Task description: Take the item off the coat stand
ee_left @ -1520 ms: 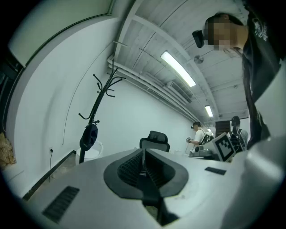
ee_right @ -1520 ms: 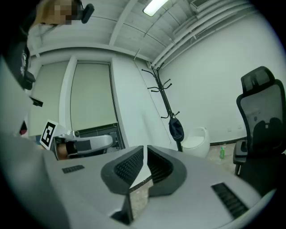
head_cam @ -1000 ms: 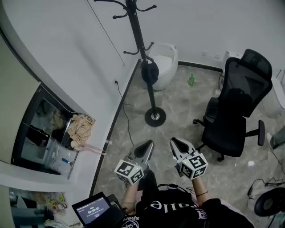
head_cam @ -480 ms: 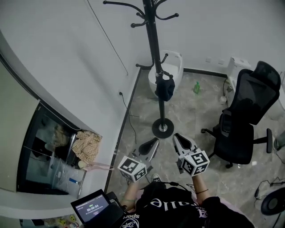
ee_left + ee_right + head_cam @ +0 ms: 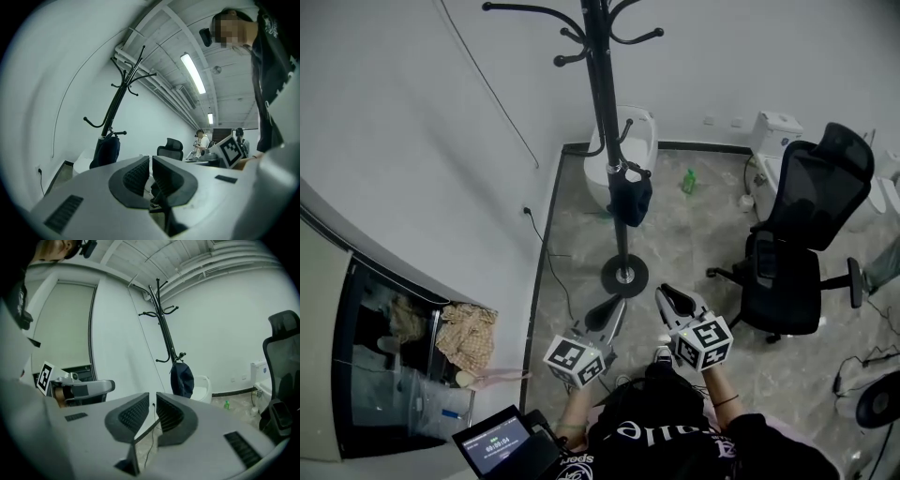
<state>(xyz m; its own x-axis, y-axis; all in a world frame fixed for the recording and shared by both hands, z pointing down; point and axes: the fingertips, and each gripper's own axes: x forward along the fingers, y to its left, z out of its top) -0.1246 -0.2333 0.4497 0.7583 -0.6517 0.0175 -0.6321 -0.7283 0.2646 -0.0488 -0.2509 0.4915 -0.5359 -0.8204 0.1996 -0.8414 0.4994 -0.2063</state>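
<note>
A black coat stand (image 5: 605, 112) rises from a round base (image 5: 624, 277) near the wall corner. A dark bag (image 5: 630, 197) hangs from one of its lower hooks. It shows again as the bag (image 5: 105, 150) on the stand (image 5: 119, 101) in the left gripper view, and as the bag (image 5: 182, 379) on the stand (image 5: 165, 333) in the right gripper view. My left gripper (image 5: 612, 307) and right gripper (image 5: 665, 297) point at the stand's base, well short of the bag. The left gripper (image 5: 151, 161) is shut and empty. The right gripper (image 5: 153, 401) has its jaws opening by a crack, with nothing between them.
A black office chair (image 5: 797, 244) stands to the right of the stand. A white toilet (image 5: 619, 150) and a green bottle (image 5: 689, 180) are behind it. A cable runs down the left wall. A laptop (image 5: 497, 441) and a cabinet holding cloth (image 5: 464, 337) are at the lower left.
The view has shifted, so the stand and bag now sit a little further left and higher. Both grippers keep their pose, pointing at the stand's base.
</note>
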